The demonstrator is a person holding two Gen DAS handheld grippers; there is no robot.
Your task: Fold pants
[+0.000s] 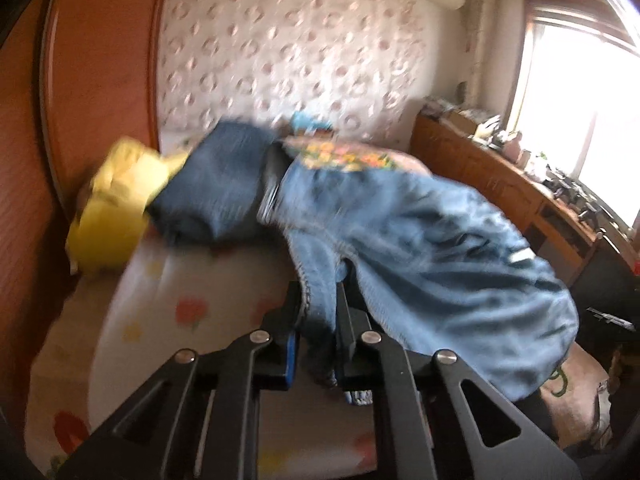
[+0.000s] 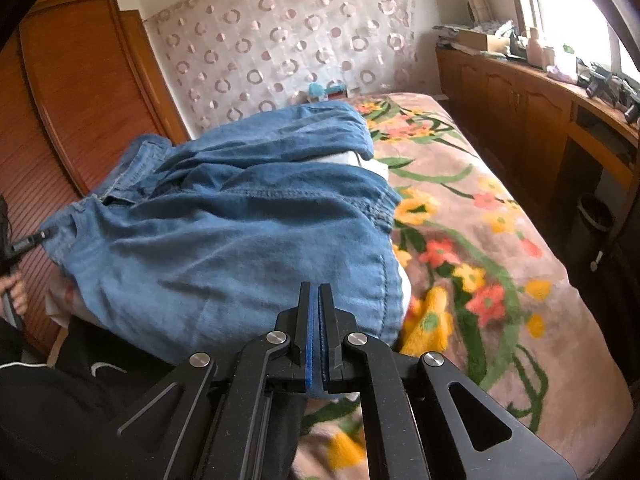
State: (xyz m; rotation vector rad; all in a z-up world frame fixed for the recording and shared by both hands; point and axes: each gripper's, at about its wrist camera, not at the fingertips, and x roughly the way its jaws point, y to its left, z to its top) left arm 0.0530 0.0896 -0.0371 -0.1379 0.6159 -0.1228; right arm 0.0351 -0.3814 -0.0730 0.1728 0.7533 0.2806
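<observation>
Blue denim pants, crumpled on bed

Daylight pours in from your window, which blows out to pure white glare. Your left view is smeared with motion blur (pants included), while your right view stays sharp; both bend and darken at the fisheye edges.

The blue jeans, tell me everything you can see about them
The jeans are light blue denim with visible seams and a belt-looped waistband. They lie rumpled and partly doubled over on the floral blanket, one edge lifted. The left claw is shut on a bunched fold; the right claw pinches the near edge. In the left view they are motion-blurred.
</observation>
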